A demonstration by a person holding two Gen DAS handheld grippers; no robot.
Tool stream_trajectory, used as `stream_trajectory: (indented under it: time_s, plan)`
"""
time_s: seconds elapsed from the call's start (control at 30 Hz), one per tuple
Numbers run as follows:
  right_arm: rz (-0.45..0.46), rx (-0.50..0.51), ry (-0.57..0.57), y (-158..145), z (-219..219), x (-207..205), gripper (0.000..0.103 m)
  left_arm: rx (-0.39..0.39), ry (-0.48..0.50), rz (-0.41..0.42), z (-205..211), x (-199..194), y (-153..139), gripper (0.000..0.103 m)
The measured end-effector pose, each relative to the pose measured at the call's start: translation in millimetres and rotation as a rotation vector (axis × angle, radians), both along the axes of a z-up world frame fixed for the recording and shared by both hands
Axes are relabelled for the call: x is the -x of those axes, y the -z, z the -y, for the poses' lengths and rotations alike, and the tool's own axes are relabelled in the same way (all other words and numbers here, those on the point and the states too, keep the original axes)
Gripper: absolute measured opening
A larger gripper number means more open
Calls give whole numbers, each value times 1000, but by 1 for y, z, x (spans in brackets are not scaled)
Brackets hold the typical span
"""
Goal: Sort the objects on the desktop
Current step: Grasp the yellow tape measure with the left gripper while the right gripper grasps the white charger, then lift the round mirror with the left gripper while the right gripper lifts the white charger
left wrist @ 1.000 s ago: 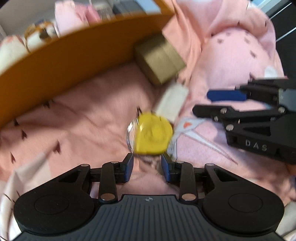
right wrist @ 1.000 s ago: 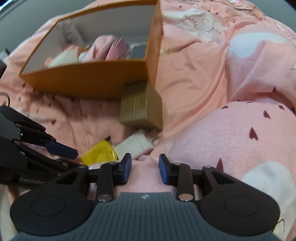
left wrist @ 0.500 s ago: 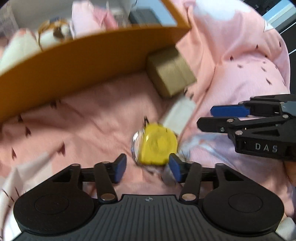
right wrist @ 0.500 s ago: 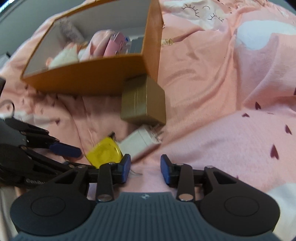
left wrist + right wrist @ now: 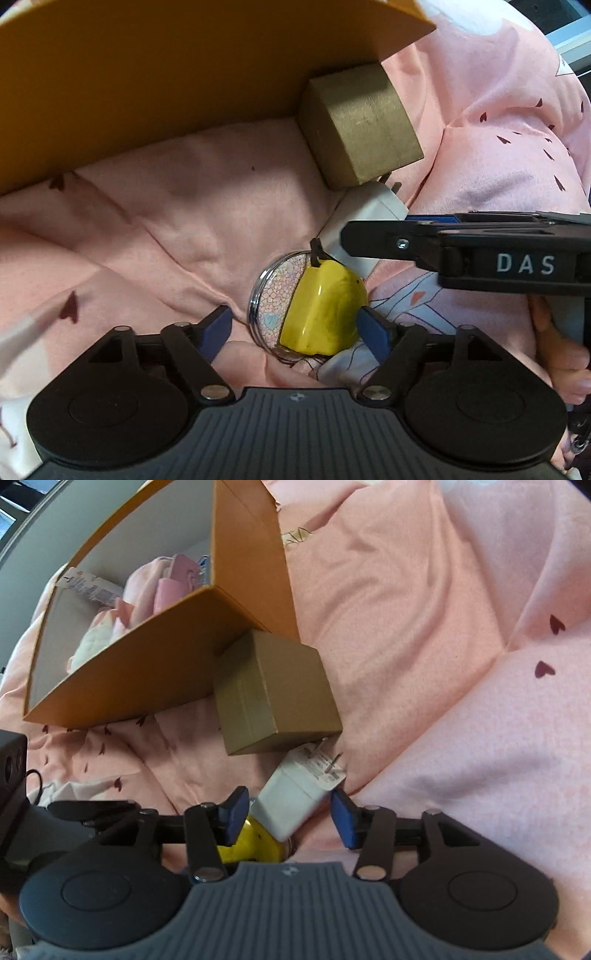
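A yellow case (image 5: pixel 321 306) lies on a round iridescent compact (image 5: pixel 271 291) on the pink bedding. My left gripper (image 5: pixel 295 328) stands over them, jaws opening; the case sits between the pads, with the left pad well clear of it. A white charger plug (image 5: pixel 299 794) lies just past the case, prongs toward a small cardboard box (image 5: pixel 273 694). My right gripper (image 5: pixel 290 818) straddles the charger, its jaws opening and its pads not pressing on it. In the left wrist view the right gripper (image 5: pixel 376 230) reaches in from the right over the charger (image 5: pixel 364 218).
An orange box (image 5: pixel 147 672) holding pink items (image 5: pixel 173 583) stands behind, its wall (image 5: pixel 147 74) close ahead. The cardboard box (image 5: pixel 362 122) leans against its corner. A hand (image 5: pixel 561 350) holds the right gripper. Rumpled pink bedding (image 5: pixel 443 627) rises at the right.
Both grippers have come down closer to the bedding. The left jaws widened around the yellow case. The right gripper rolled, moved onto the white charger, and its jaws widened.
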State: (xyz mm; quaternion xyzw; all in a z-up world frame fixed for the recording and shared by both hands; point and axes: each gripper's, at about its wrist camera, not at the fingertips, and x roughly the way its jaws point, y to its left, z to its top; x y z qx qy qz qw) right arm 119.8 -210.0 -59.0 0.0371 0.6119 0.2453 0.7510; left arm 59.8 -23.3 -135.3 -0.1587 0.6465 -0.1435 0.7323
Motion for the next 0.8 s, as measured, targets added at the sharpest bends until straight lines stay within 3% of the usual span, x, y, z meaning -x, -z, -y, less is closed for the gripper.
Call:
stream_trajectory:
  time_s: [0.23, 0.47, 0.8]
  plan:
    - [-24, -28, 23, 11, 3, -5, 55, 1, 41, -3, 9, -5, 3, 95]
    - [-12, -43, 43, 9, 5, -1, 48, -14, 63, 74, 11, 9, -14, 72]
    - [-18, -60, 61, 7, 7, 0, 47, 63, 50, 142, -5, 25, -35, 49]
